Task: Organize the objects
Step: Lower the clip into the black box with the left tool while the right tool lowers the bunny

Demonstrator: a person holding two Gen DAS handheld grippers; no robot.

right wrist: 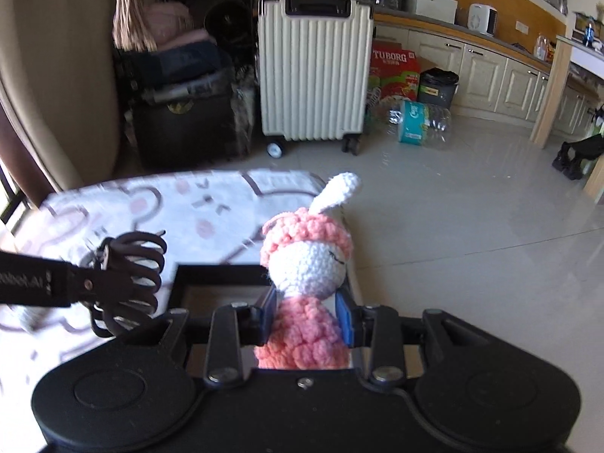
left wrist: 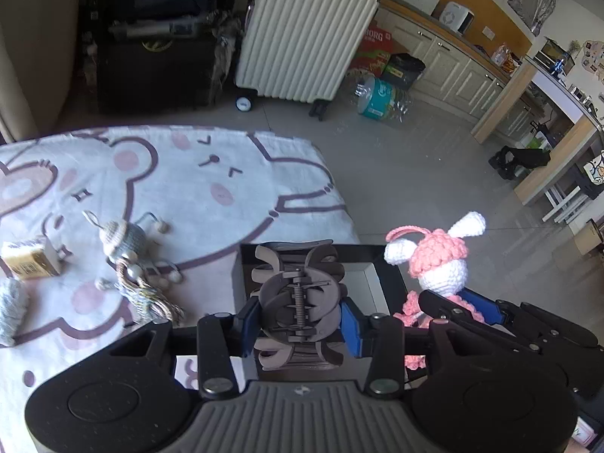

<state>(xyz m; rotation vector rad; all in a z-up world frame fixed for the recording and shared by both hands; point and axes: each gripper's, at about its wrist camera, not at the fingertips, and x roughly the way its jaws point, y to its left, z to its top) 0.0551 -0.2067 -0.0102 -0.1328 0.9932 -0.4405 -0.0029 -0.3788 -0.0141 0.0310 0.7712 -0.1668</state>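
Observation:
My left gripper (left wrist: 300,321) is shut on a dark brown hair claw clip (left wrist: 298,294) and holds it above a black box with a pale inside (left wrist: 372,283) at the table's right edge. The clip also shows in the right wrist view (right wrist: 128,283). My right gripper (right wrist: 307,311) is shut on a pink and white crochet bunny (right wrist: 309,264), held upright over the same box (right wrist: 222,275). The bunny shows to the right in the left wrist view (left wrist: 438,260).
The table wears a cartoon bear cloth (left wrist: 181,173). On it lie a grey crochet doll (left wrist: 124,241), a small yellow box (left wrist: 30,260) and a grey fuzzy item (left wrist: 11,309). On the floor beyond stand a white suitcase (left wrist: 302,34) and bottles (left wrist: 377,98).

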